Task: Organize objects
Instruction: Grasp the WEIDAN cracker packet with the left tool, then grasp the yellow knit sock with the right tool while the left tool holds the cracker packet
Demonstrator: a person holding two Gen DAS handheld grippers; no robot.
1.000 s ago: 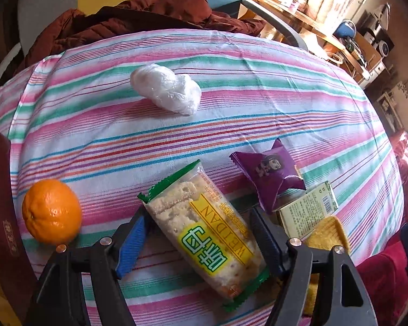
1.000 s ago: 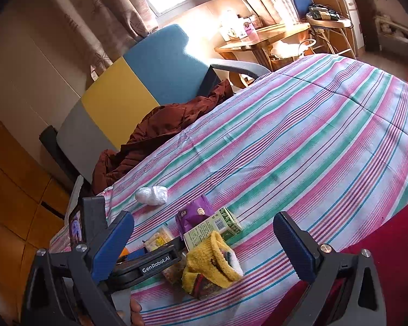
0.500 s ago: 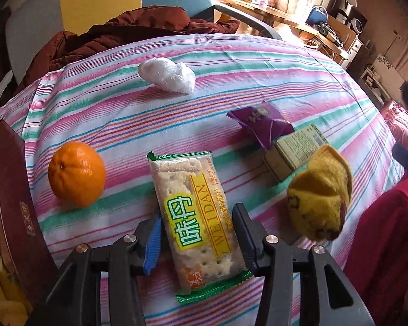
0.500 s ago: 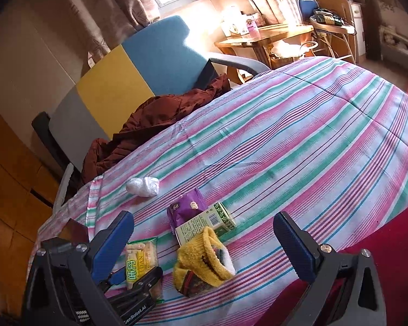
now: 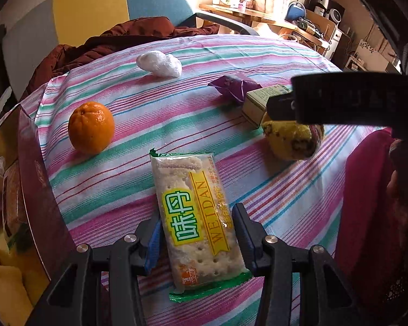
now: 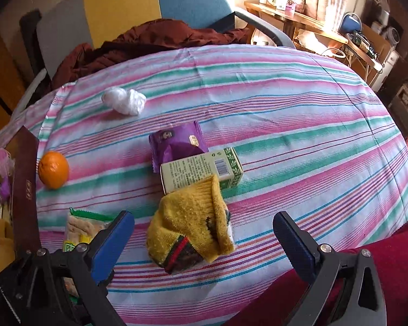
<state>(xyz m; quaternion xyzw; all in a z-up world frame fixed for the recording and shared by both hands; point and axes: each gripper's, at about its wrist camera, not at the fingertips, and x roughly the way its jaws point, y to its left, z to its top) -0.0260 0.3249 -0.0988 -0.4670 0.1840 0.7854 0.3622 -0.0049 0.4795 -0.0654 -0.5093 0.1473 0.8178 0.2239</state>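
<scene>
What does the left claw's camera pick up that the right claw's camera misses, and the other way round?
Only the left view shows the whole cracker packet lying between the left claw, and its printed label.

Only the right view shows the open right claw above the yellow sock, the sock's striped cuff, and the box's barcode.

Both show the orange, the white plastic wad, the purple snack pouch, the green box, the striped cloth and the dark red box at the left edge.
</scene>
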